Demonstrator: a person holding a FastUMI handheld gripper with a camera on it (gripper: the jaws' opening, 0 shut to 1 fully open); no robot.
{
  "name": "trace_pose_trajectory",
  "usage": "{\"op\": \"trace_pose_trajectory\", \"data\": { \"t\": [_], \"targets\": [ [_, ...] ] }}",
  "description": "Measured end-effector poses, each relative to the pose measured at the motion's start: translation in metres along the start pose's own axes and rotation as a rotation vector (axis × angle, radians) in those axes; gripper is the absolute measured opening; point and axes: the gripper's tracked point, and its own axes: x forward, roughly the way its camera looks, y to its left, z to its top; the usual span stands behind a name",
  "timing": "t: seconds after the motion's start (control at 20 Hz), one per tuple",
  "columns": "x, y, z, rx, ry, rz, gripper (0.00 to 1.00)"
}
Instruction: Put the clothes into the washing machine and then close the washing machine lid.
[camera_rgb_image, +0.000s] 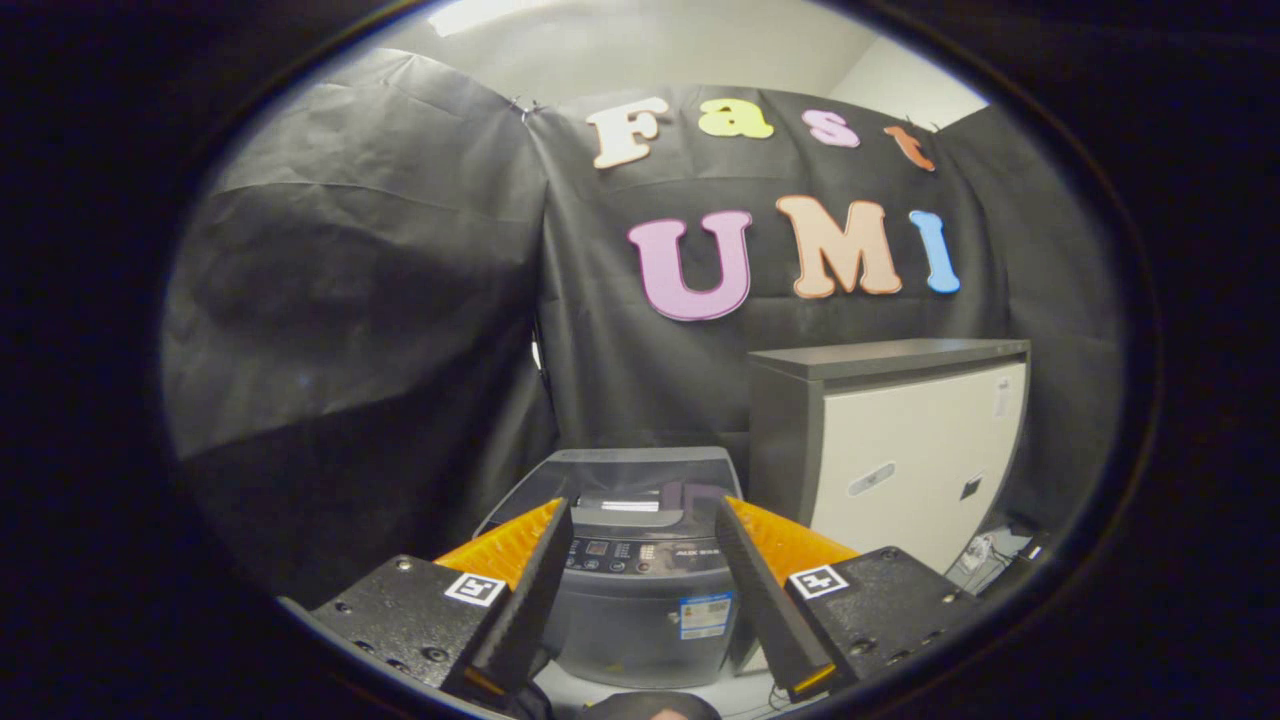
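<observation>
Tool (643, 525) fingers apart, holding nothing, boxy grey washing machine (640, 600) beyond, glossy lid (620, 475) raised

Dim booth, lit from overhead; a bright ceiling patch glares above the black cloth wall (380, 250). Fisheye bending curves the edges. Deep shadow pools left of the spread fingers (530, 590); focus stays fairly sharp.

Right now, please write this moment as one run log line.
hand-held gripper: open, holding nothing | washing machine: beyond the fingers, lid raised | grey-and-white cabinet: beside machine | clothes: not yet picked up
</observation>
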Motion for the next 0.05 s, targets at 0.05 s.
{"op": "trace_pose_trajectory", "data": {
  "t": [0.05],
  "targets": [
    [0.0010,-0.0025,0.0002,-0.003,-0.005,-0.005,0.88]
  ]
}}
